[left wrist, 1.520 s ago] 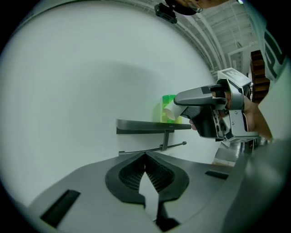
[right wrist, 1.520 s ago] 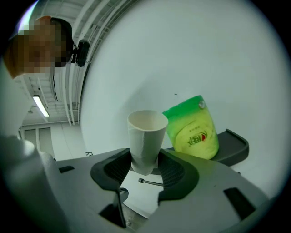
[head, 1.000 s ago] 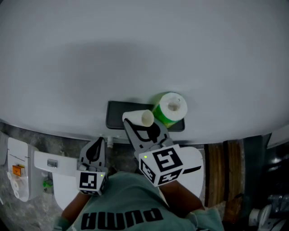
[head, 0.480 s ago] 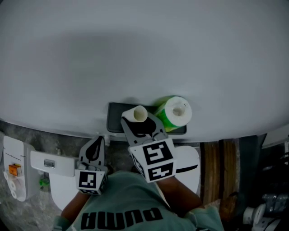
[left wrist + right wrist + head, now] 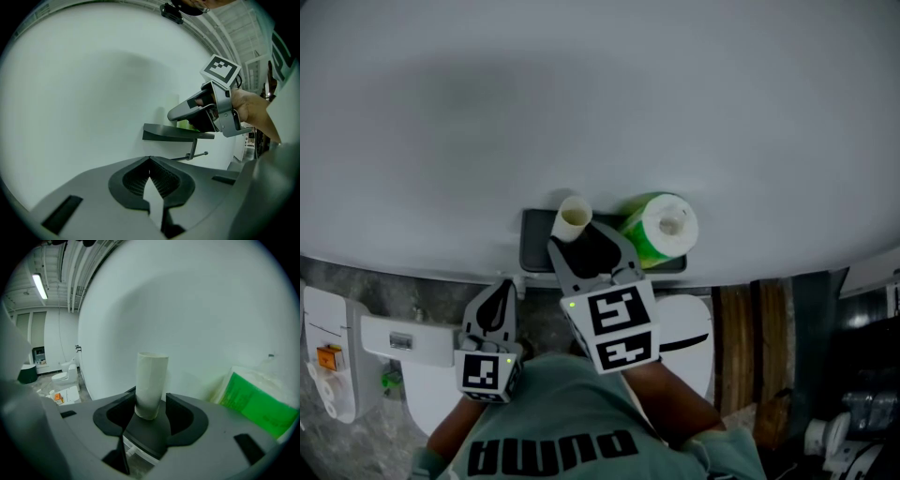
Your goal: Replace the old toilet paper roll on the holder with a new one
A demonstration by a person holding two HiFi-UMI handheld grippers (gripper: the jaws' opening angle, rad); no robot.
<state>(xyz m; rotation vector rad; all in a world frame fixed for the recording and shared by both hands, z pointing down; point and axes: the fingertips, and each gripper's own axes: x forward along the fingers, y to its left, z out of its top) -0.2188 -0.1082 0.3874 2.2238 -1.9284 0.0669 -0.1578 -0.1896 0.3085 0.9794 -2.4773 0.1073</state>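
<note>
Right gripper (image 5: 149, 401) is clamping a white cardboard tube (image 5: 152, 376) upright over the dark wall shelf (image 5: 534, 251); left gripper (image 5: 150, 161) is hovering closed.

White wall (image 5: 600, 94), mottled grey floor (image 5: 356, 277)

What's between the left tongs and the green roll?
The right tongs, gripping the empty tube, sit before the green roll, as the left gripper and head views show.
</note>
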